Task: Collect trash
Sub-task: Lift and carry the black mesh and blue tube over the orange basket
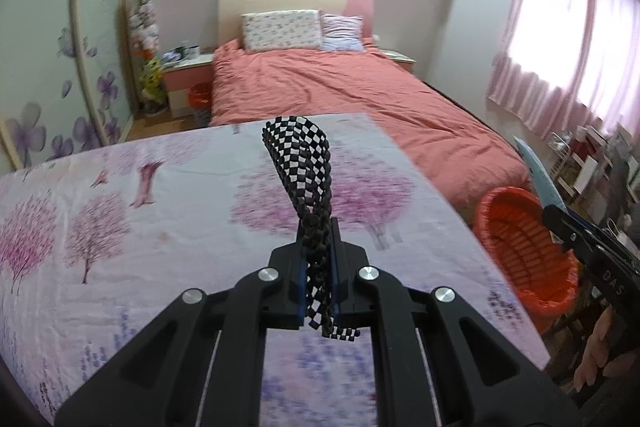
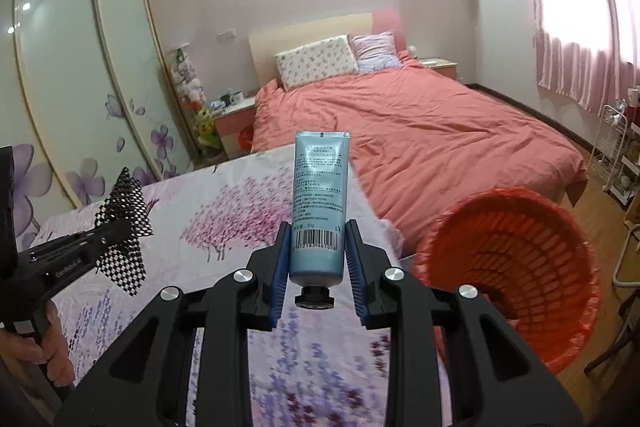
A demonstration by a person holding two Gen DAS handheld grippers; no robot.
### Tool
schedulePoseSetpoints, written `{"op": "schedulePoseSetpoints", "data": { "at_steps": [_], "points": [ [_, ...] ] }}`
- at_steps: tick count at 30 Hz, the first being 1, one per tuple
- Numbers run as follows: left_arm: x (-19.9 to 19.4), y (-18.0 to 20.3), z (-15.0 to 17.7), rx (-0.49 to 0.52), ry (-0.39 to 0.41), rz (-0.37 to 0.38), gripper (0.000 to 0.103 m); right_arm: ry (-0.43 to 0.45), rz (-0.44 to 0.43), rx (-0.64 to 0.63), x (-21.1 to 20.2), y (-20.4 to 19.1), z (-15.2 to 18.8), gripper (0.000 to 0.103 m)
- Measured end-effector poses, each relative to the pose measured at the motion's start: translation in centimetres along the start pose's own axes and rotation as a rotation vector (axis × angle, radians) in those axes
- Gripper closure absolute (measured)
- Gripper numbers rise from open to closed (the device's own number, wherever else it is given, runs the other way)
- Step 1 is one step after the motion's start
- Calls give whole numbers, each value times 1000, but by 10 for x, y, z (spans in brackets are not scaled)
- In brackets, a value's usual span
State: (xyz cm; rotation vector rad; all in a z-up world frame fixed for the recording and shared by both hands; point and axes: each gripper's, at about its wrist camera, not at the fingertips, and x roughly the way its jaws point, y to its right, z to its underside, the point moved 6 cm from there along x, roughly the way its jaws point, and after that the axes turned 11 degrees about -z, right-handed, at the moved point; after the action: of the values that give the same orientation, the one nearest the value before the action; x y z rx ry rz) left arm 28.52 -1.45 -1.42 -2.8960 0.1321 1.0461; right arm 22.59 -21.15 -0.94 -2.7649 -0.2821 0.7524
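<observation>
My left gripper (image 1: 318, 227) is shut on a black-and-white checkered wrapper (image 1: 302, 151), which sticks up from the jaws above the table. In the right wrist view the same wrapper (image 2: 126, 203) shows at the left in that gripper (image 2: 120, 227). My right gripper (image 2: 318, 231) is shut on a light blue tube (image 2: 320, 187), cap toward the camera and crimped end pointing away. An orange-lined trash basket (image 2: 516, 267) stands to the right of the table, also seen as the basket (image 1: 524, 247) in the left wrist view, where the right gripper (image 1: 554, 217) holds the tube (image 1: 536, 171) beside it.
A table covered by a cloth with pink trees (image 1: 160, 207) lies under both grippers. Behind it is a bed with a coral cover (image 1: 340, 87). A small bin (image 1: 200, 99) stands by the nightstand. A white rack (image 2: 616, 147) stands at the right wall. A hand (image 2: 36, 343) grips the left handle.
</observation>
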Motion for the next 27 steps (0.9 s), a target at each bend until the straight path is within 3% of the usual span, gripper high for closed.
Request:
{"op": "schedulePoseSetpoints", "data": {
  "at_steps": [13,27],
  "points": [
    [-30,131,-2,145,40,146,93,75,71,64,-40,53,0,75],
    [-23,245,16,253,7,291,93,109,133,186,-64,126,12,75]
  ]
}}
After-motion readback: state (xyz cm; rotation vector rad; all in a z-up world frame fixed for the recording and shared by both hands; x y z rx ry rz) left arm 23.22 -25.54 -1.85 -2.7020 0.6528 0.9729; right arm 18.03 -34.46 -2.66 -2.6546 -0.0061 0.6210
